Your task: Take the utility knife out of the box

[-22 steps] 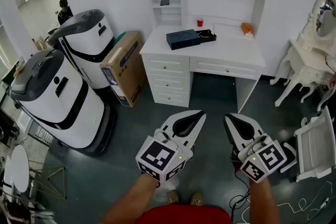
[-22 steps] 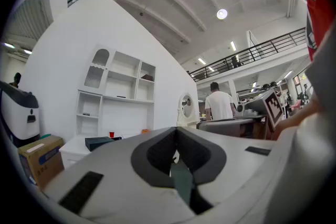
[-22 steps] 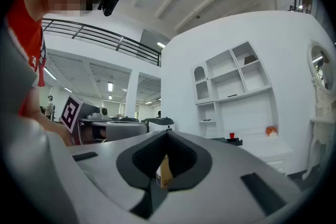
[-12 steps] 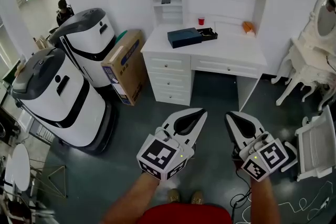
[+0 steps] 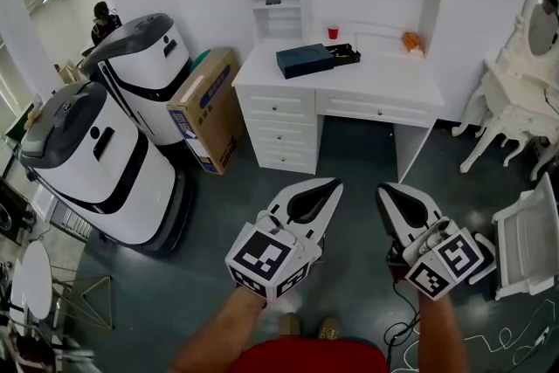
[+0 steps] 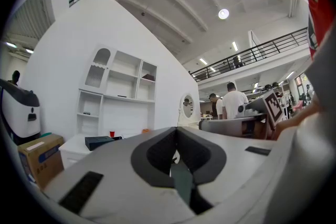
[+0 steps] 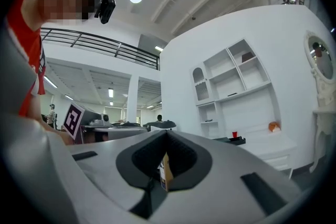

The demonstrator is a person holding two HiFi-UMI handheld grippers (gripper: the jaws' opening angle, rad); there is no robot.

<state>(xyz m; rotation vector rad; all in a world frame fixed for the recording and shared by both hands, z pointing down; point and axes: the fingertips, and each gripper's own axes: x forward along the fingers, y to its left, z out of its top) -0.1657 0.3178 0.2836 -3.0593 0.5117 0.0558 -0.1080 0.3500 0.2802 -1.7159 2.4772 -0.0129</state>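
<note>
A dark blue box [image 5: 305, 60] lies flat on the white desk [image 5: 384, 83] across the room, with a small black tray [image 5: 346, 57] touching its right end. No utility knife shows. My left gripper [image 5: 334, 184] and right gripper [image 5: 383, 189] are held side by side over the dark floor, well short of the desk, both shut and empty. In the left gripper view the left gripper [image 6: 176, 130] points level and the box [image 6: 98, 141] is small at the left. In the right gripper view, past the right gripper [image 7: 167, 134], the tray [image 7: 238, 139] sits on the desk edge.
Two large white-and-grey robots [image 5: 98, 162] and a cardboard carton [image 5: 206, 107] stand left of the desk. A red cup [image 5: 332, 33] and an orange object [image 5: 410, 41] sit on the desk. A white vanity [image 5: 515, 96], a white chair [image 5: 527, 245] and floor cables [image 5: 515, 338] are at the right.
The desk has shifted slightly up in the head view. Both grippers keep their place and stay shut.
</note>
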